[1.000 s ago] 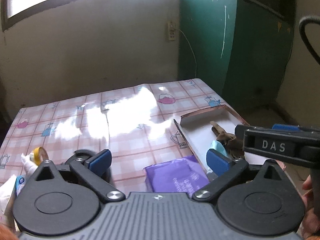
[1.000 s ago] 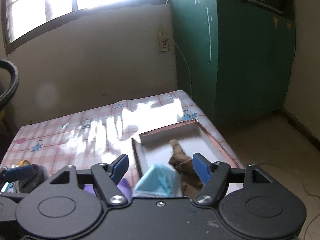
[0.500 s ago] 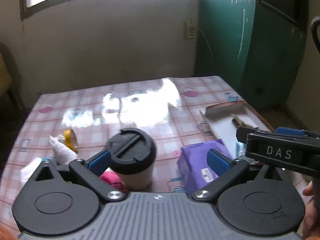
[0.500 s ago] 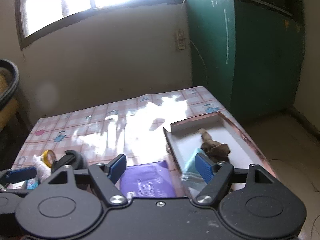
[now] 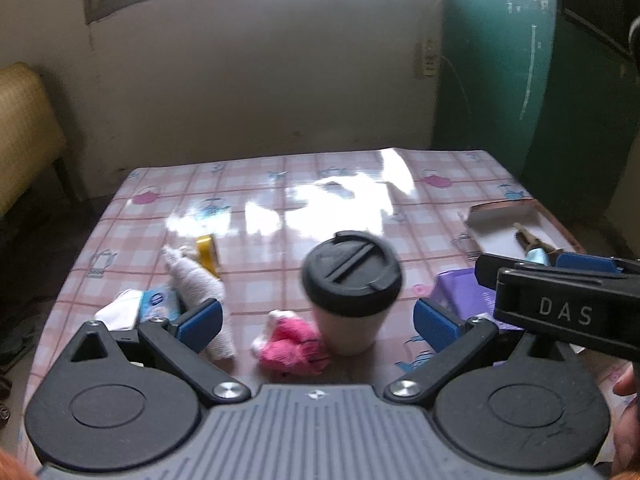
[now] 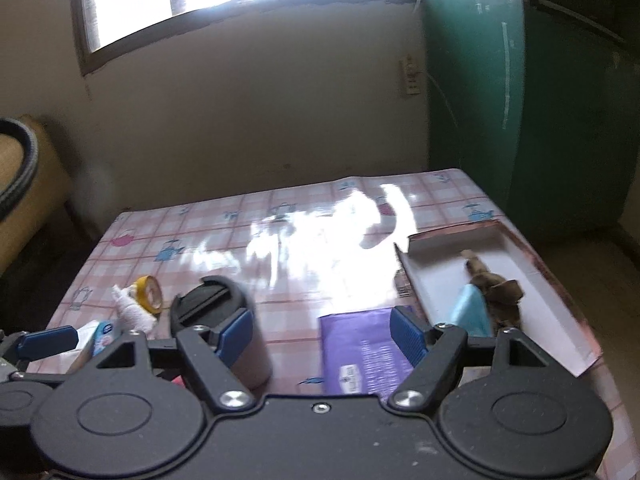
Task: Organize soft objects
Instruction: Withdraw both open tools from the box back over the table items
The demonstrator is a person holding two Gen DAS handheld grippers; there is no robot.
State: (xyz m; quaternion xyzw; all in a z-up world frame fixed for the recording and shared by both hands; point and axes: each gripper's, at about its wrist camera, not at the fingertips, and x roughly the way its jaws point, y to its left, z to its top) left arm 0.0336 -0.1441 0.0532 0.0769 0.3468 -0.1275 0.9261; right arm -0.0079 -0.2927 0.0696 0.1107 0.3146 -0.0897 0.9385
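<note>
1. We're holding both tongs gaping and empty: left tongs (image 5: pixel 316 320), right tongs (image 6: pixel 320 332).
2. Pink soft toy (image 5: pixel 290 346) is lying on the desk (image 5: pixel 260 200), dead ahead between left pads, touching the cup (image 5: pixel 352 292).
3. Left is nearer; box (image 6: pixel 500 280) sits far right.

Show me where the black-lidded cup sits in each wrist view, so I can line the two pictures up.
Left wrist: black-lidded cup at centre, beside the pink soft toy.
Right wrist: cup lower left, partly behind the gripper's left finger.
Shared landmark: yellow tape roll, left of the cup in both.
</note>
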